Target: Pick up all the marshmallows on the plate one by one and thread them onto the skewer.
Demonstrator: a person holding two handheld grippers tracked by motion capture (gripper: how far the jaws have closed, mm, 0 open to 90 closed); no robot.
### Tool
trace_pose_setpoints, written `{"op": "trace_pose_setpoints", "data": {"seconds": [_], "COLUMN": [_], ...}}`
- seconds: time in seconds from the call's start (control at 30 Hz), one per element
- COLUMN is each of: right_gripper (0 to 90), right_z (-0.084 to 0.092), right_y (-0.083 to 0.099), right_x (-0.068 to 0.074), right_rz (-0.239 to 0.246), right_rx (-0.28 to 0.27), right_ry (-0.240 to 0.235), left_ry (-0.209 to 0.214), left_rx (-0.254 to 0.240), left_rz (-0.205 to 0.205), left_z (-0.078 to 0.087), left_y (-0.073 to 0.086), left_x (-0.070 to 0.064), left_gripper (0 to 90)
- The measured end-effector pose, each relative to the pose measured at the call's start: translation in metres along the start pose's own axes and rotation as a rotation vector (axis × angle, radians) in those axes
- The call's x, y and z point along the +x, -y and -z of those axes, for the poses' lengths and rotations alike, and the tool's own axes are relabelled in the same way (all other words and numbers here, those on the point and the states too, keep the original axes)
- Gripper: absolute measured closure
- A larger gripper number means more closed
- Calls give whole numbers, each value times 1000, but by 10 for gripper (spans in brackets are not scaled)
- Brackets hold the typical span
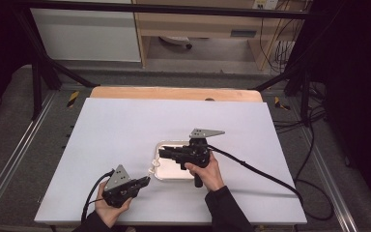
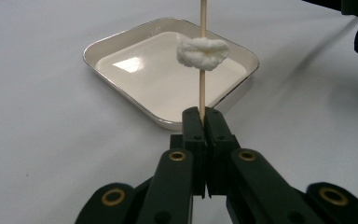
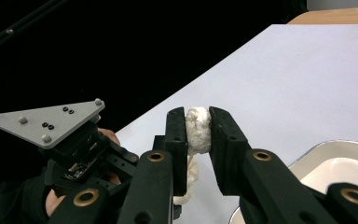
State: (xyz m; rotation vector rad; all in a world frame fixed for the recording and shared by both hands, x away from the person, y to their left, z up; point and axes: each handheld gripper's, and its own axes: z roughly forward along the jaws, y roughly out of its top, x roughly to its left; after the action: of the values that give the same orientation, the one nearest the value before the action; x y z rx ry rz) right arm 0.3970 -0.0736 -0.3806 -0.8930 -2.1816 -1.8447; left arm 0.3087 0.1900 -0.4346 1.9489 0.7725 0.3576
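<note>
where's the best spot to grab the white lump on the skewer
Grip the white lump across its two broad sides, coming level from beside the wooden skewer: the stick runs through its middle, so fingers must straddle it. The right gripper does so.

Glossy tray, matt table
Shiny white tray [image 2: 135, 88] with metallic rim; thin wooden skewer [image 2: 202, 88]; fluffy white lump [image 2: 202, 52]; matt white table [image 2: 42, 140].

No text, label, brand, number or sign is showing legibly in any view; the markings on the far furniture are appearing too small and blurred to read.
</note>
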Motion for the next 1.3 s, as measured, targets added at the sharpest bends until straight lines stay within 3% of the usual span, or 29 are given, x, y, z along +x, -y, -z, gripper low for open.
{"op": "trace_pose_setpoints", "data": {"seconds": [0.57,1.3], "right_gripper": [795,807], "right_z": [-3,-1], "right_y": [7,18], "right_x": [4,2], "right_rz": [26,17], "right_rx": [-15,-14], "right_ry": [-17,-18], "left_ry": [0,3], "left_rx": [-1,16], "left_rz": [-7,-20], "left_z": [-1,-3], "left_y": [1,2], "left_x": [-2,-4], "left_gripper": [888,888]}}
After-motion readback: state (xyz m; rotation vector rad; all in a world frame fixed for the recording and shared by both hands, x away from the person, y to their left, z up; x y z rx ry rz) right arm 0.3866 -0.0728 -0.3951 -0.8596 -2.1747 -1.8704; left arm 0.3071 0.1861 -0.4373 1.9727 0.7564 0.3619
